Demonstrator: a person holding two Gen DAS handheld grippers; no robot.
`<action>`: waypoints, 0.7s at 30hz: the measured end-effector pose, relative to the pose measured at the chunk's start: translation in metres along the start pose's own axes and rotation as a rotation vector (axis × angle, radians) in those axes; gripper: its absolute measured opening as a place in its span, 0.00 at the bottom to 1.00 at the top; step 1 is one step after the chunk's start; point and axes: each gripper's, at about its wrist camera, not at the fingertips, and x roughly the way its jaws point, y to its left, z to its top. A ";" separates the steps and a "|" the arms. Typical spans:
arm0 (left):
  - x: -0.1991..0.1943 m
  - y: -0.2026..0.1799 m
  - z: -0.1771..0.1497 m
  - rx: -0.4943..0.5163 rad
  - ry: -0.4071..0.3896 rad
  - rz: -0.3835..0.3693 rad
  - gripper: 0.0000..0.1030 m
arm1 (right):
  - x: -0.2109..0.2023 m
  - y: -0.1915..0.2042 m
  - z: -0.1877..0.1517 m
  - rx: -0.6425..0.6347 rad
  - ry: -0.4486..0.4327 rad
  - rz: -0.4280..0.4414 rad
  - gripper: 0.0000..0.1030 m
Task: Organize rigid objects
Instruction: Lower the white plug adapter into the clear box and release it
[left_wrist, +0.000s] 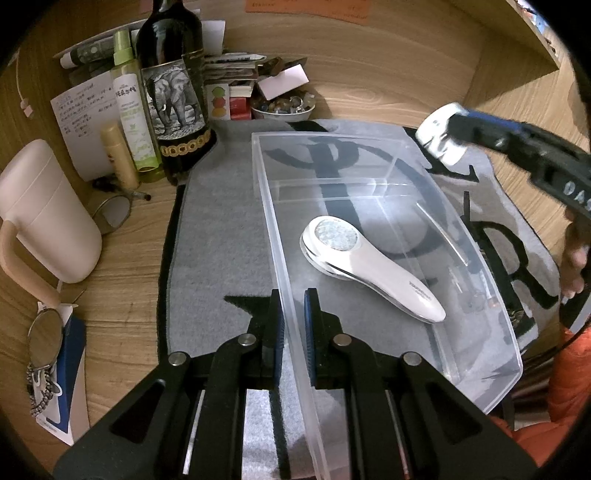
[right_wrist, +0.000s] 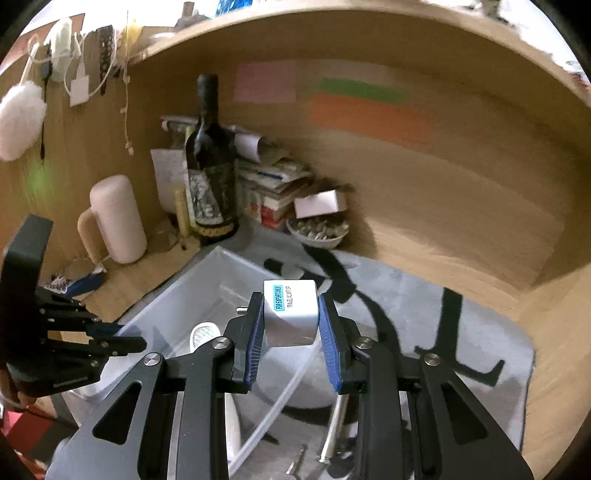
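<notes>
Clear hard plastic bin sits on a grey felt-like mat with black lettering, on a wood-grain tabletop; thin see-through walls, squared corners, so contents stay visible from both cameras. Far left: a matte cream jug with a handle, a small round mirror, a pale green spray bottle and a dark glass wine bottle with an elephant label, all upright against the back panel, clear of the work area. Left gripper is closed on the bin's near-left wall, blue ribbed fingers one inside and one outside the wall; my read is it's pinning the bin so it doesn't slide on the mat while things go in. Inside the bin, a glossy white handheld device lies flat, round faceted head toward the far left, tapered handle toward the near right; smooth rigid shell, won't deform. Behind the bin, a white bowl of small shiny bits and a stack of boxes and papers. Right: right gripper is clamped on a silver-white travel adapter, boxy with rounded edges and a blue label strip, squeezed across two flat sides, held in the air over the bin's right part. The left view is blurred there. Looks like the adapter goes in next; open floor is free to the right of the device.
</notes>
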 end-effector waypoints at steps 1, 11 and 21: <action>0.000 0.000 0.000 0.001 -0.001 0.000 0.09 | 0.005 0.002 -0.001 -0.004 0.013 0.006 0.26; 0.000 0.001 -0.002 0.006 -0.004 -0.007 0.09 | 0.051 0.019 -0.014 -0.051 0.155 0.022 0.26; 0.000 0.001 -0.001 0.010 -0.005 -0.010 0.09 | 0.072 0.025 -0.022 -0.063 0.233 0.037 0.26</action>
